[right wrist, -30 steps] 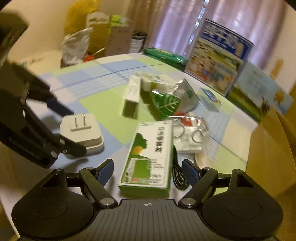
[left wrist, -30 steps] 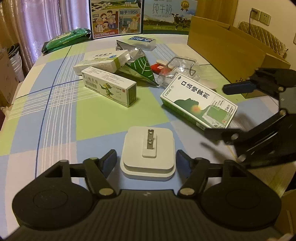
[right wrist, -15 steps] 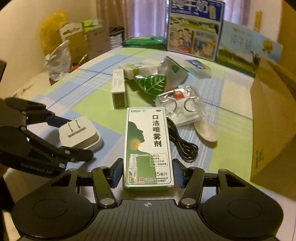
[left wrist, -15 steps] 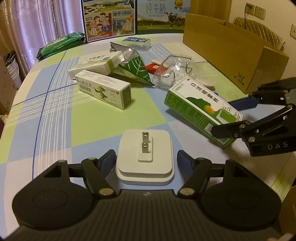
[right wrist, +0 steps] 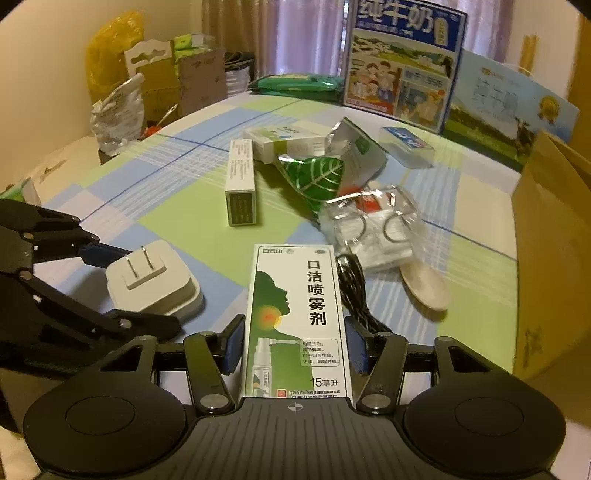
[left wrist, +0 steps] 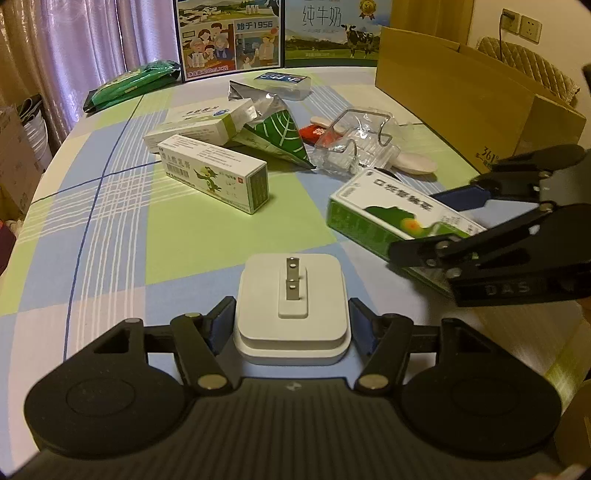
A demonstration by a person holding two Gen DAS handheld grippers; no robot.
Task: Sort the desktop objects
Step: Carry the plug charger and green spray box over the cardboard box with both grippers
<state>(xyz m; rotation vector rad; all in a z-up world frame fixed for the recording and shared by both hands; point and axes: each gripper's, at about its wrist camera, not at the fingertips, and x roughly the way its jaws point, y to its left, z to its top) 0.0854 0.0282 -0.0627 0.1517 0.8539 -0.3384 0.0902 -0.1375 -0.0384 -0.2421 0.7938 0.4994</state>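
A white plug adapter (left wrist: 291,295) lies prongs-up on the checked tablecloth. My left gripper (left wrist: 291,325) is shut on it, a blue pad against each side. In the right wrist view the adapter (right wrist: 155,280) sits between the fingers of the left gripper (right wrist: 140,290). A green and white spray box (right wrist: 295,314) is held between the pads of my right gripper (right wrist: 295,350), which is shut on its near end. The left wrist view shows that box (left wrist: 384,206) slightly tilted, with the right gripper (left wrist: 421,225) clamped on it from the right.
An open cardboard box (left wrist: 461,99) stands at the right. Mid-table lie an ointment box (left wrist: 214,173), a green leaf pouch (left wrist: 280,136), a clear plastic pack (left wrist: 354,147) and a white spoon (left wrist: 413,162). A black cable (right wrist: 354,291) lies beside the spray box. Milk cartons (left wrist: 229,33) stand behind.
My right gripper swung in line with the spray box and shut on its near end. My left gripper edged forward around the adapter and its pads narrowed onto it.
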